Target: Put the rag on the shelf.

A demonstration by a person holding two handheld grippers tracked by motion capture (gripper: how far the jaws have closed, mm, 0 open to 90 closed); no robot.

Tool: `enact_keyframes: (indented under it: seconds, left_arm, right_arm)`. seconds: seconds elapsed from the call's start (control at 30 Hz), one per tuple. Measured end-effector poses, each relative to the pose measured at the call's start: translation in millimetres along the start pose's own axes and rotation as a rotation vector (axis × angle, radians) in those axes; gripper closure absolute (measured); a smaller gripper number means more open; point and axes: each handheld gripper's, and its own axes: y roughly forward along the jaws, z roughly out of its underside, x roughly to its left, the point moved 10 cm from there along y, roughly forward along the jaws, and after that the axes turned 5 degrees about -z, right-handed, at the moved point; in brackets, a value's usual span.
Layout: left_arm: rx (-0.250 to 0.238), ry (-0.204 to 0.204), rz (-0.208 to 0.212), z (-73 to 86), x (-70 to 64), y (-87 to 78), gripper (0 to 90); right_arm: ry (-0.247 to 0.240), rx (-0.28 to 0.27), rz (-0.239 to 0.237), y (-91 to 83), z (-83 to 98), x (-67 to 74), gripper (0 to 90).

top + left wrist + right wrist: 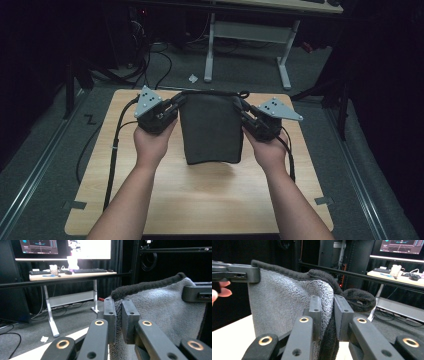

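Here the person's two forearms come in side by side over the tabletop (pixel 200 200), each hand wrapped around its own tool from below, wrists roughly level and the two sets of tongs turned inward to face one another. The left tongs (pixel 172 107) are clamped on the upper left corner of a dark grey towel (pixel 211 130), and the left gripper view shows their pads (pixel 110 315) pressed on the fleecy cloth just under its thick dark hem. The right tongs (pixel 245 114) are likewise closed on the upper right corner, where the hem bunches into a rolled loop just beyond their tips. The towel hangs between the two tongs like a curtain: its top hem runs straight across from one to the other, and its long axis points down from that edge toward the tabletop. Its lower edge hangs free below the level of both tongs, with a shadow beneath it; whether it touches the wood cannot be told. The cloth lies flat and taut along the top.
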Motion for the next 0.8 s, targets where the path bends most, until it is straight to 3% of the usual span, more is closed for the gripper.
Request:
enact_keyframes:
  seconds: [0.2,0.3,0.5,0.67,0.8]
  left_arm:
    - [0.014,0.02,-0.011,-2.0,6.9,13.0,83.4]
    - [0.027,0.007,-0.015,-2.5,13.3,25.2,83.5]
    - [0.078,0.005,-0.026,1.6,25.4,55.9,83.6]
    - [0.116,0.025,-0.028,9.0,34.8,75.4,83.6]
    - [0.146,0.005,-0.035,18.0,43.5,88.8,83.6]
  right_arm:
    - [0.015,0.006,0.002,9.7,-2.0,-9.6,79.0]
    - [0.016,0.016,0.008,16.7,-4.1,-15.7,79.0]
    - [0.043,0.042,0.014,38.5,-0.5,-40.3,79.0]
    - [0.079,0.08,0.018,56.9,7.9,-59.2,79.0]
    - [0.064,0.102,0.02,67.9,12.0,-66.5,79.0]
